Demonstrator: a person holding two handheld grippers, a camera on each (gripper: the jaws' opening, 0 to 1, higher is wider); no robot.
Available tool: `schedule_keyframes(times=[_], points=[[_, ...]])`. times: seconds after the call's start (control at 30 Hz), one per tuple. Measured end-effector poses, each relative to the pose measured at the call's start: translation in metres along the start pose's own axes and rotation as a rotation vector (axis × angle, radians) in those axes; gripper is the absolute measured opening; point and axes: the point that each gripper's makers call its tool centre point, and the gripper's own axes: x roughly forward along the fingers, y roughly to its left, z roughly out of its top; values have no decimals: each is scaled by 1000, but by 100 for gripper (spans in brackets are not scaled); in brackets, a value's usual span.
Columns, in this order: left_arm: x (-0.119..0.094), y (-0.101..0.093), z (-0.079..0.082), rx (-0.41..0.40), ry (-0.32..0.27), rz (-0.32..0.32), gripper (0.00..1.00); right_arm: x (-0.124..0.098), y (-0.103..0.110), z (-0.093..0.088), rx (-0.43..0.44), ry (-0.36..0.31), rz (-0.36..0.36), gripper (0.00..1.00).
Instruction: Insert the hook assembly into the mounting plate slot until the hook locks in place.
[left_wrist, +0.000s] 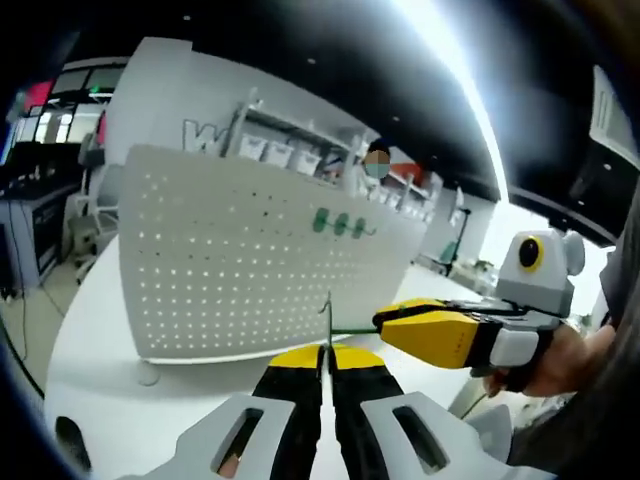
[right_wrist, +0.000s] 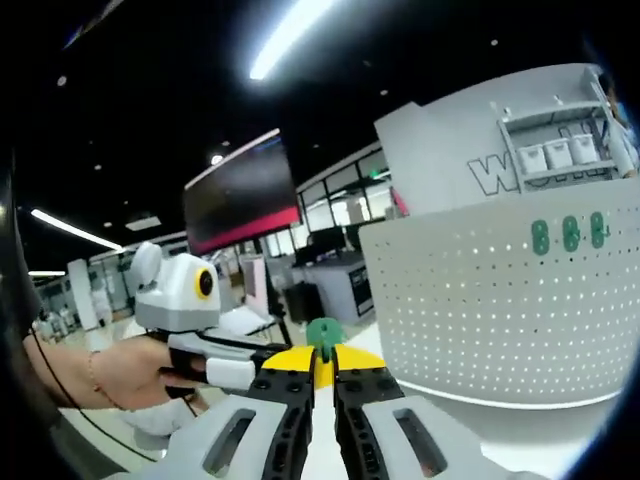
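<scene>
Left gripper view: the left gripper (left_wrist: 326, 362) is seen with its jaws pressed together on a thin wire hook (left_wrist: 328, 322), whose stem rises just above the yellow tips. The right gripper (left_wrist: 392, 320) enters from the right, held in a hand (left_wrist: 552, 365), its tips at the green part of the hook assembly beside the stem. The white perforated mounting plate (left_wrist: 230, 260) stands upright on the table (left_wrist: 100, 400), near but apart from the hook; three green pieces (left_wrist: 341, 223) are already seated on it. Right gripper view: the right gripper (right_wrist: 322, 372) is seen pinching a green plastic base (right_wrist: 323, 335) between its tips, with the left gripper (right_wrist: 262, 362) meeting it from the left. The plate (right_wrist: 500, 300) lies to the right. It is judged that the assembly should be kept squarely aligned, brought level to a free slot, and pressed steadily until locked.
</scene>
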Motion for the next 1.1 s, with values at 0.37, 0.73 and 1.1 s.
schedule_keyframes(times=[0.37,0.73,1.1], points=[[2,-10,7,176,-3,17,1,5,1,5,18,-8,-5,7],[4,-21,7,239,-19,-12,1,4,-3,3,94,-30,-12,2],[7,-23,3,207,-6,-31,2,-1,-7,1,136,-35,-42,0]])
